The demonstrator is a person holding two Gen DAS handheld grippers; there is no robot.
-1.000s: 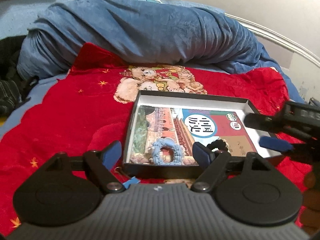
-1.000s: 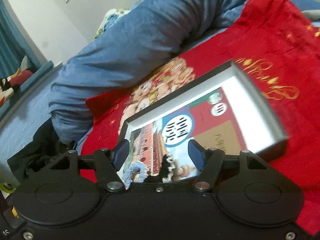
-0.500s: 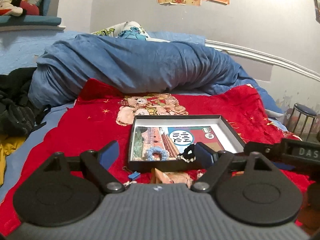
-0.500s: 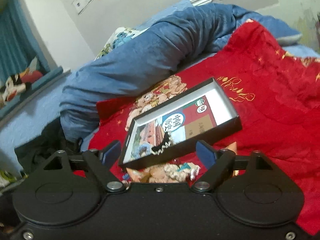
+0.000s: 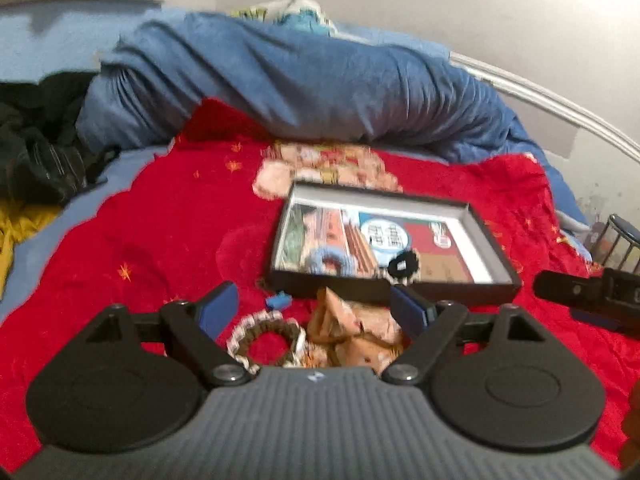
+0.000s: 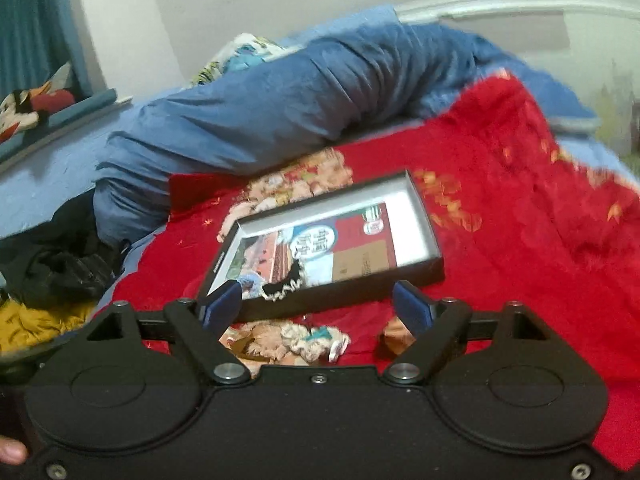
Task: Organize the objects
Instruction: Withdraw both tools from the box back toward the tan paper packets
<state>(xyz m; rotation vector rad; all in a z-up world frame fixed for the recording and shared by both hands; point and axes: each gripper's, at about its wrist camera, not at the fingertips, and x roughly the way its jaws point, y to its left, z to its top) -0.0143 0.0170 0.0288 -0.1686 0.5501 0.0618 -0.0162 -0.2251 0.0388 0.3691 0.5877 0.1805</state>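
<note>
Both views are smeared by motion blur, so small things read only roughly. At far left a heap of dark clothing (image 5: 38, 148) is cut off by the frame edge, with a rolled blue duvet (image 5: 288, 80) behind the red plush blanket (image 5: 160, 232) on the bed. The left claw (image 5: 314, 306) hangs with its blue-padded fingers wide apart and empty. Between them, on the blanket, lies a brown and white braided hair tie (image 5: 266, 340), its near side hidden by the claw body; just right of it is a crumpled tan fabric piece (image 5: 354, 330), too blurred to identify. A small blue bit (image 5: 279, 301) sits beyond the tie, against the shallow black box lid with a printed picture inside (image 5: 394, 290). Inside the lid a light blue scrunchie (image 5: 330, 260) and a black scrunchie (image 5: 404, 266) lie near its front wall. The right claw (image 6: 316, 308) is spread open too, holding nothing, with a pale frilly scrunchie (image 6: 310, 338) on the blanket between its fingers, short of the lid
</note>
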